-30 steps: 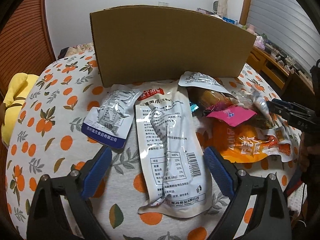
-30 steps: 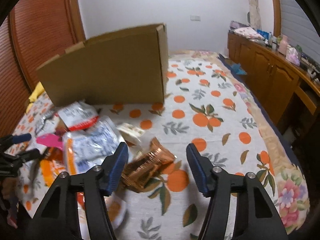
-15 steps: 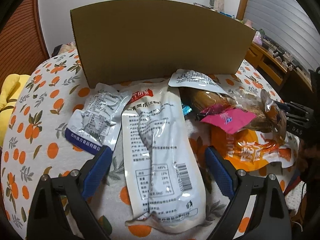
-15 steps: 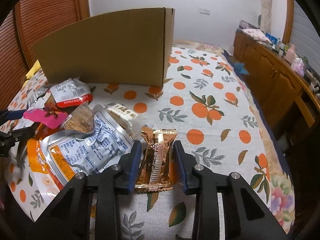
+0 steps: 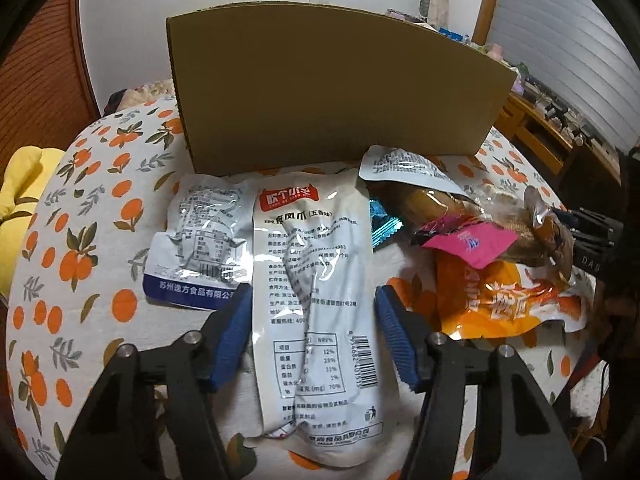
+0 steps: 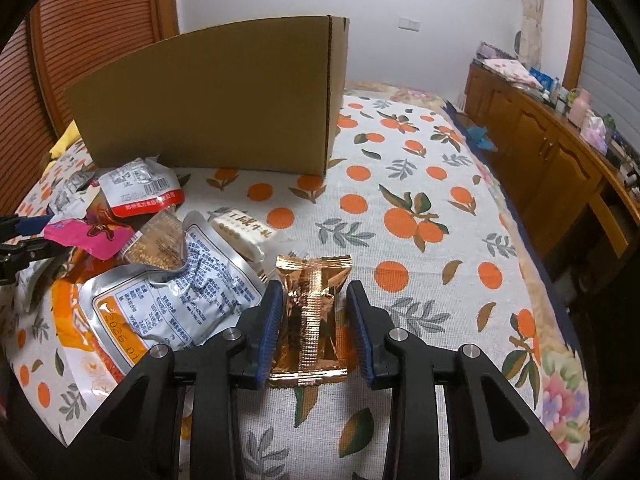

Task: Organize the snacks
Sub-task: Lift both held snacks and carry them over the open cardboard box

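Though crinkled, copper foil packet [image 6: 311, 312]

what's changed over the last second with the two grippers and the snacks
The right gripper closed from wide open onto the copper snack packet. The left gripper narrowed around the long white pouch, not yet touching. The cardboard box and other packets stayed put.

The cardboard box [image 6: 224, 96] stands on the bedspread [image 6: 420, 184] behind the snack pile, which lies to the left of my right gripper [image 6: 314, 320]. A foil snack packet [image 6: 312, 312] lies between my right fingers. A long pouch [image 5: 316, 280] lies between my left gripper's [image 5: 312, 332] fingers, a smaller pouch [image 5: 200, 240] left of it.
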